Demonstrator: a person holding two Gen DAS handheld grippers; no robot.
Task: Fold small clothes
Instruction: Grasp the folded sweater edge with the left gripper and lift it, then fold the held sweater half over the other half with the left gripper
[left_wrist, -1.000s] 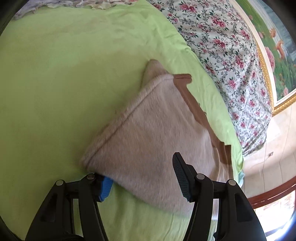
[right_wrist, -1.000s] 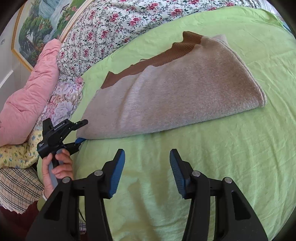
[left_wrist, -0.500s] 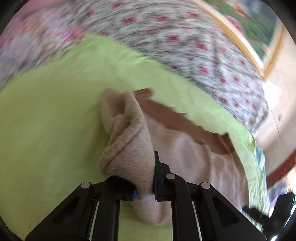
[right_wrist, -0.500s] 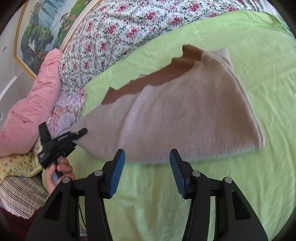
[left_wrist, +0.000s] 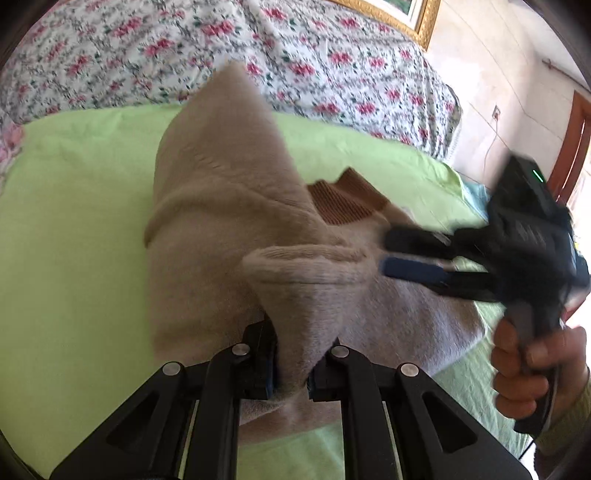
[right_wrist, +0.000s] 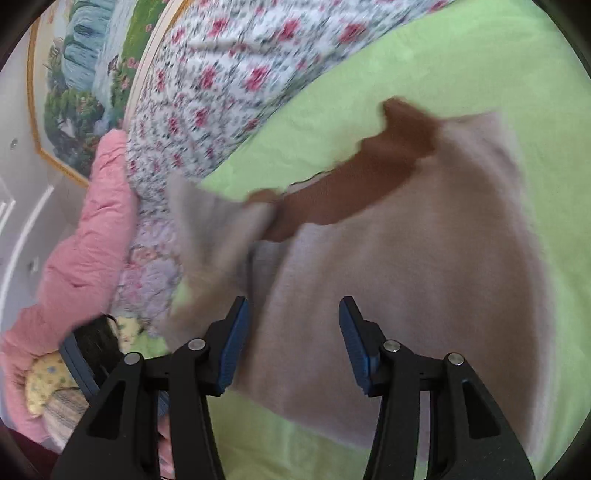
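Observation:
A beige knit garment (left_wrist: 221, 206) with a brown ribbed band (left_wrist: 343, 203) lies on the green sheet (left_wrist: 66, 258). My left gripper (left_wrist: 291, 373) is shut on a bunched corner of it and holds that corner lifted over the rest. In the right wrist view the garment (right_wrist: 424, 277) fills the middle, its brown band (right_wrist: 354, 184) at the far edge and its lifted corner (right_wrist: 218, 236) at the left. My right gripper (right_wrist: 291, 339) is open and empty just above the garment's near part. It also shows in the left wrist view (left_wrist: 417, 254), open, beside the garment's right part.
A floral quilt (left_wrist: 184, 48) lies beyond the green sheet. A pink padded quilt (right_wrist: 81, 240) and patterned pillows (right_wrist: 48, 376) are piled at the left of the right wrist view. A framed painting (right_wrist: 88, 74) hangs on the wall. A wooden door frame (left_wrist: 569, 147) stands at the right.
My left gripper closed on the garment's corner and lifted it up and over toward the right gripper. My right gripper moved forward over the garment, still open.

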